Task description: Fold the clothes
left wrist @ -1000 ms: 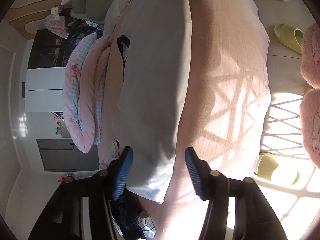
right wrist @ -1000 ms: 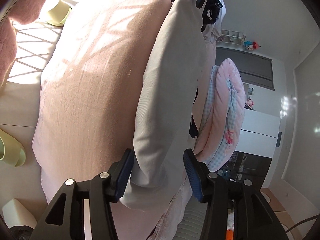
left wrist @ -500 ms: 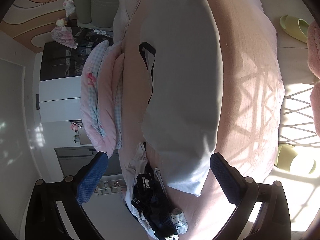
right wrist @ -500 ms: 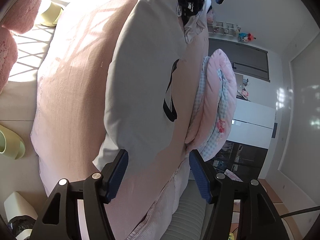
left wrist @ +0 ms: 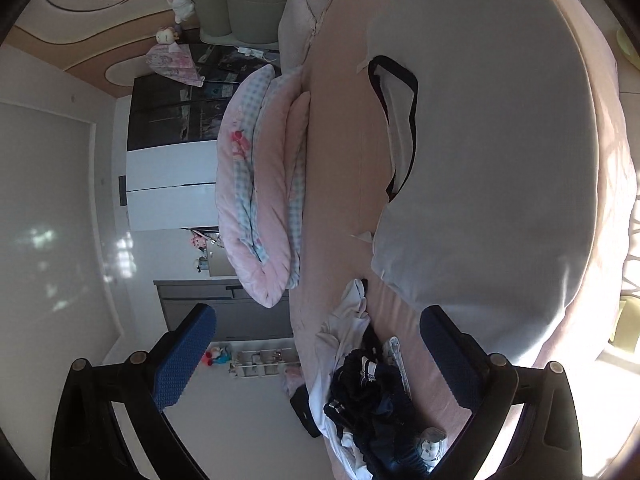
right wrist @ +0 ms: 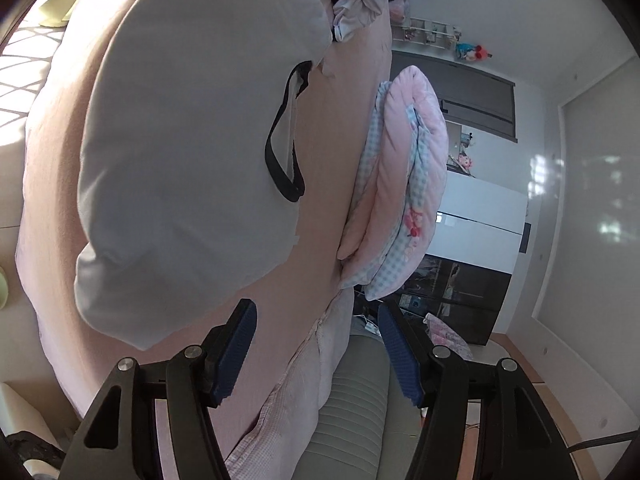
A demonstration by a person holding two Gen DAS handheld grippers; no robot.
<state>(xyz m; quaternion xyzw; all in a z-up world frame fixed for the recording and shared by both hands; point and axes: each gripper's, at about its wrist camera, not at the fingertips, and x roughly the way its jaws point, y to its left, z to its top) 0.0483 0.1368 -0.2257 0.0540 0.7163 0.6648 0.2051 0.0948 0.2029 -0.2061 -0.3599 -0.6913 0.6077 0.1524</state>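
Observation:
A light grey T-shirt [left wrist: 500,160] with a dark collar [left wrist: 404,120] lies spread flat on the pink bed sheet [left wrist: 340,184]. My left gripper [left wrist: 316,320] hangs above the bed near the shirt's one end, open wide with nothing between its blue pads. The right wrist view shows the same T-shirt [right wrist: 192,160] and its collar [right wrist: 284,152]. My right gripper [right wrist: 316,310] is off the shirt's other end, open and empty, clear of the cloth.
A heap of dark and white clothes [left wrist: 372,400] lies on the bed beside the shirt. A folded pink and checked quilt [left wrist: 260,200] runs along the bed's far side. A yellow-green slipper [right wrist: 60,4] sits on the sunlit floor.
Both grippers have let go of the shirt's ends, opened, and pulled back and upward. The shirt, held as a narrow band before, now lies flat on the bed.

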